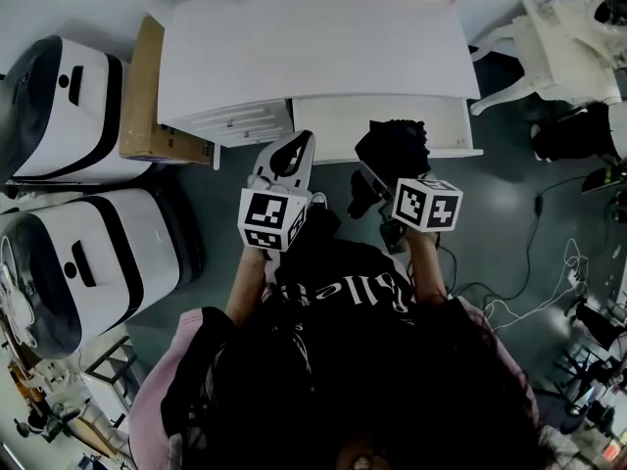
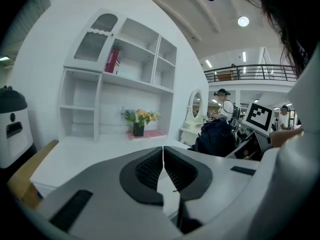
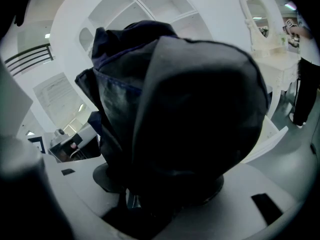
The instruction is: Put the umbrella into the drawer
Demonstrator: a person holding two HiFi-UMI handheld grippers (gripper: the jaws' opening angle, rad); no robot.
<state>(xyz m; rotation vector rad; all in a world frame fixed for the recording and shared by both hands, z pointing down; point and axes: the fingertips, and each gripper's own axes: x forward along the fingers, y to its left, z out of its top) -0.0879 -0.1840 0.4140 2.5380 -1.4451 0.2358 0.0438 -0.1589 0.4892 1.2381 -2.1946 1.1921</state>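
Black umbrella (image 3: pixel 175 109) sits clamped inside the right claw (image 1: pixel 375 186).

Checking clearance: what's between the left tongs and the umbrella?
Just the open drawer front edge and floor, per head view, between left tongs and umbrella.

The umbrella (image 3: pixel 185 114) cloth buries the tips of the right claw (image 1: pixel 375 186); hair (image 1: pixel 392 399) blocks the head view at 6 o'clock.
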